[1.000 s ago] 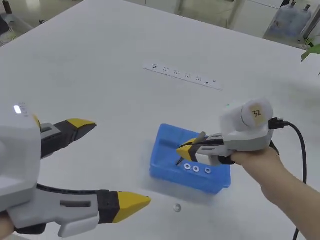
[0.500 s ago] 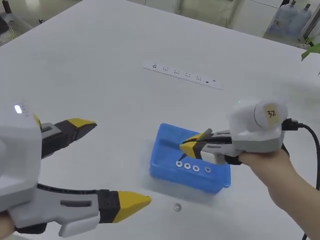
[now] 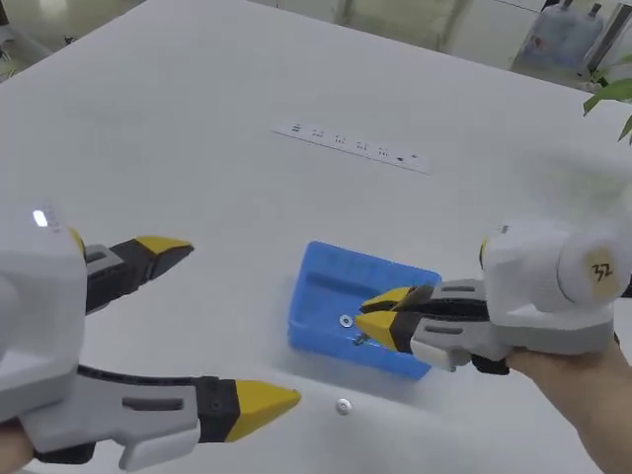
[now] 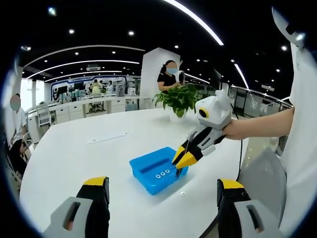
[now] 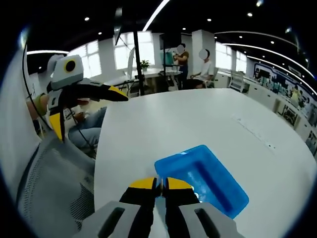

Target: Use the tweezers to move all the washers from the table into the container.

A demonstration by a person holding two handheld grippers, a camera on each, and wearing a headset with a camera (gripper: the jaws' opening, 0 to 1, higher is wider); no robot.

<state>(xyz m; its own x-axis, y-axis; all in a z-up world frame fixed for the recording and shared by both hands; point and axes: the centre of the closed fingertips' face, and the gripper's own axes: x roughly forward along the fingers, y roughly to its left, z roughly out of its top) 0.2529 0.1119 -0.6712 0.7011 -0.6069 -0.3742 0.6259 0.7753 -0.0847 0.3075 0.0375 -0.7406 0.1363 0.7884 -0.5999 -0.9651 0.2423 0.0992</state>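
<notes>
A blue container (image 3: 336,286) sits on the white table, with a washer (image 3: 345,321) on its floor. One more washer (image 3: 343,406) lies on the table just in front of it. My right gripper (image 3: 383,318) hovers over the container's near right part, shut on dark tweezers (image 3: 361,339) that point down into it. My left gripper (image 3: 217,324) stands open to the left, with nothing between its jaws. The left gripper view shows the container (image 4: 148,166), a row of washers (image 4: 161,175) inside, the loose washer (image 4: 183,193) and the right gripper (image 4: 190,156).
A white power strip (image 3: 351,148) lies farther back on the table (image 3: 197,118). A potted plant (image 4: 181,99) stands at the table's far edge. A person's seated body (image 5: 89,124) and a mesh chair (image 5: 54,183) are beside the table. People stand in the background.
My right gripper has pulled back to the right and toward me, drawing the tweezers up from the container floor. The head camera has shifted a little. The left gripper has stayed put.
</notes>
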